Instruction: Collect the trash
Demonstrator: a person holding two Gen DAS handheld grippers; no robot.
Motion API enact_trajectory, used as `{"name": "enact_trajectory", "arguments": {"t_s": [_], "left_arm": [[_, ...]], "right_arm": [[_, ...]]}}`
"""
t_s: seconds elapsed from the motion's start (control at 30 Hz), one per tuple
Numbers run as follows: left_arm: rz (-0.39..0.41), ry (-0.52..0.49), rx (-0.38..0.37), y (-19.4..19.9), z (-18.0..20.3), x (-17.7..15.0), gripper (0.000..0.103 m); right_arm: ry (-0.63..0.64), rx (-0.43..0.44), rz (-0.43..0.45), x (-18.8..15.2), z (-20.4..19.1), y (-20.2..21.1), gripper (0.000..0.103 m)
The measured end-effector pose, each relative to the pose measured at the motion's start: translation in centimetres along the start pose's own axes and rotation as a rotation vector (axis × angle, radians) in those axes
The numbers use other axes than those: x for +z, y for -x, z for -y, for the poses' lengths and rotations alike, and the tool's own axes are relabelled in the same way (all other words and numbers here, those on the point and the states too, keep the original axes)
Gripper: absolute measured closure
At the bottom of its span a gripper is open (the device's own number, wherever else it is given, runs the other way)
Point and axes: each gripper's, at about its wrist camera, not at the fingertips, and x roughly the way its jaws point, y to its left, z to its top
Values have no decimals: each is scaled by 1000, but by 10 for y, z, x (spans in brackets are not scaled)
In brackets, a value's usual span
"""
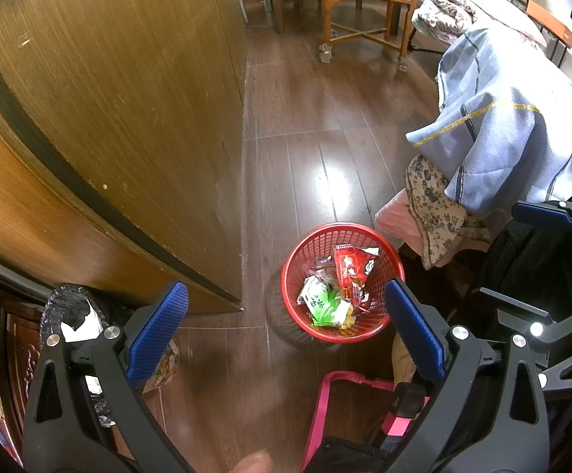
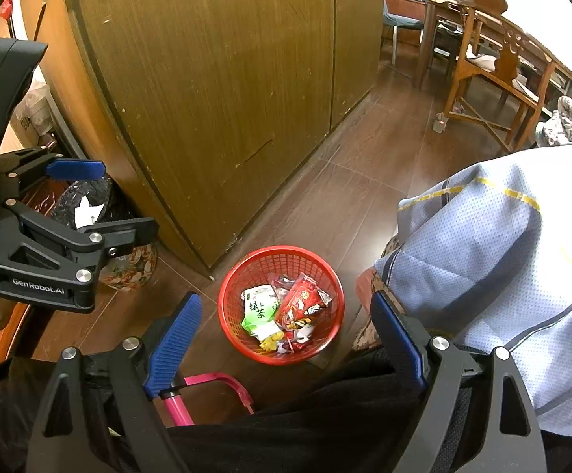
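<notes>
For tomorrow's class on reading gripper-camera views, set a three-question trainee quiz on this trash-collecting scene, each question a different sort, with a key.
1. True or false: the red basket stands on the floor.
2. The green packet lies: A) in the basket, B) on the chair, C) in a gripper.
3. Fill in: both the left gripper and right gripper are ____.

Key: 1 true; 2 A; 3 open.

Red basket [image 1: 394, 268] near rim: partly hidden by left gripper finger [image 1: 414, 331].
Wrappers [image 2: 286, 339] at basket bottom: too small to identify.
Pink frame [image 2: 207, 384] below basket: partly hidden.
</notes>
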Motion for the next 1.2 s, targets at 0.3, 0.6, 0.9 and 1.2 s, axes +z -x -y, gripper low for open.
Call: {"name": "enact_trajectory", "arguments": {"t_s": [0.3,0.6,0.9,1.2], "left_arm": [[1,1,5,-1,-2,0,7],[3,-2,6,-1,-3,1,7],[4,-4,7,-1,-5,1,7],[13,-10,19,0,-6,3,7]], "right_arm": [[-8,5,1,-1,2,-1,17],[-10,6,1,-1,2,0,17],[-13,5,0,-1,3,0,17],[-15,6,1,-1,3,0,17]]}}
